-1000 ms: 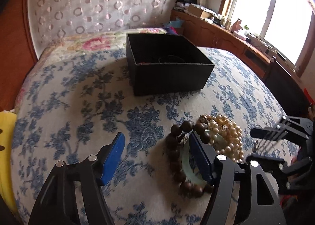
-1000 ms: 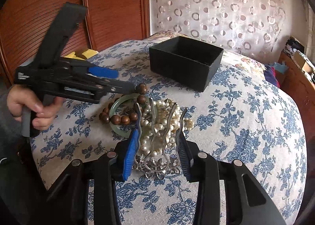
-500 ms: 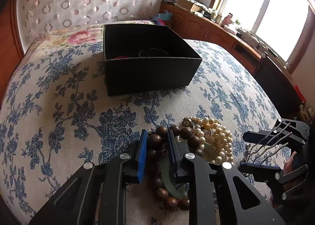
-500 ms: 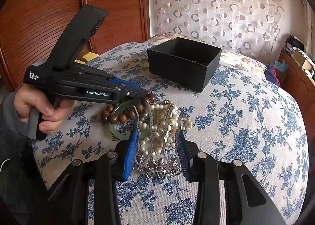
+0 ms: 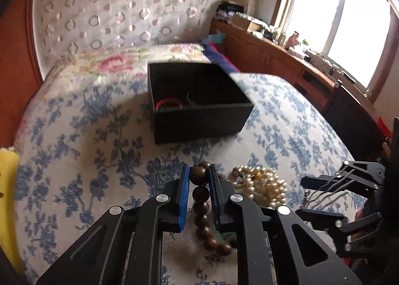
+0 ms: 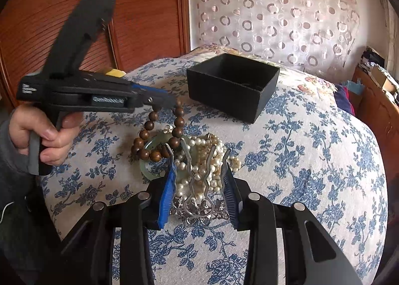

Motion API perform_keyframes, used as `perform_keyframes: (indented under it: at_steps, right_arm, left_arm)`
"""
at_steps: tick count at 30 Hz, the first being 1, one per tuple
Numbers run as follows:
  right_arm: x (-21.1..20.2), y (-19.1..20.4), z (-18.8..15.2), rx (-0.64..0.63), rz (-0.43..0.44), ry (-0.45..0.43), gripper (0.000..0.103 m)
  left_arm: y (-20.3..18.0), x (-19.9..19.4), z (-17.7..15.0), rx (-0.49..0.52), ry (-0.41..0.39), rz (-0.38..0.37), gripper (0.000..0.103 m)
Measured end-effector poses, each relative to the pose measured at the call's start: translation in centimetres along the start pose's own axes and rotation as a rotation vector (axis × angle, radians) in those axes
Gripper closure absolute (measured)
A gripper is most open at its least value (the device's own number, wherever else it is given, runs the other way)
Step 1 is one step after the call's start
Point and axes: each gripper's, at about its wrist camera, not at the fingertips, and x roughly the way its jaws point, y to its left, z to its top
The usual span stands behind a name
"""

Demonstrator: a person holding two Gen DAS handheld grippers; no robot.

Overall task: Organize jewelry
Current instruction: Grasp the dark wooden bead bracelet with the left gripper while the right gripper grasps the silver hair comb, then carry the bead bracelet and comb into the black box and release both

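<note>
My left gripper (image 5: 198,172) is shut on a brown wooden bead bracelet (image 5: 200,192) and holds it lifted, its loop hanging above the bed (image 6: 149,123). My right gripper (image 6: 199,172) is shut on a silver hair comb (image 6: 199,200), whose wavy prongs point forward over a pile of pearl necklaces (image 6: 207,150) and a pale green jade bangle (image 6: 154,142). The pearls also show in the left wrist view (image 5: 261,185). A black open box (image 5: 197,100) stands further back on the bed and holds a red-green bracelet (image 5: 169,105); it shows in the right wrist view too (image 6: 232,85).
The bed has a blue floral cover (image 5: 74,147). A wooden wardrobe (image 6: 62,10) stands to the left, a patterned curtain (image 5: 112,10) behind the bed. A wooden sideboard with clutter (image 5: 274,48) runs under the window on the right. A yellow object (image 5: 7,197) lies at the left bed edge.
My left gripper closed on the wooden bead bracelet and lifted it off the pile. My right gripper kept hold of the silver hair comb, nearly still.
</note>
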Motion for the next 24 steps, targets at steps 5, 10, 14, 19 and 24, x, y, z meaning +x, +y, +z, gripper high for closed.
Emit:
perform_keyframes:
  at_steps: [5, 10, 14, 19, 24]
  right_arm:
    - [-0.5, 0.0, 0.7, -0.003, -0.004, -0.021, 0.064]
    - [-0.8, -0.3, 1.6, -0.009, -0.012, -0.04, 0.064]
    - [-1.0, -0.7, 2.6, -0.013, -0.024, -0.057, 0.064]
    - [-1.0, -1.7, 4.5, -0.03, -0.035, -0.075, 0.064]
    - [-0.5, -2.8, 7.0, -0.044, -0.04, -0.106, 0.064]
  left_arm:
    - [-1.2, -2.2, 0.9, 0.024, -0.064, 0.009, 0.089]
    - [-1.5, -3.6, 1.9, 0.033, -0.112, 0.013, 0.089]
    - [-1.4, -4.2, 2.7, 0.042, -0.14, 0.024, 0.089]
    - [-1.3, -4.5, 4.1, 0.048, -0.182, 0.024, 0.089]
    - [-0.8, -4.2, 5.9, 0.058, -0.202, 0.036, 0.089]
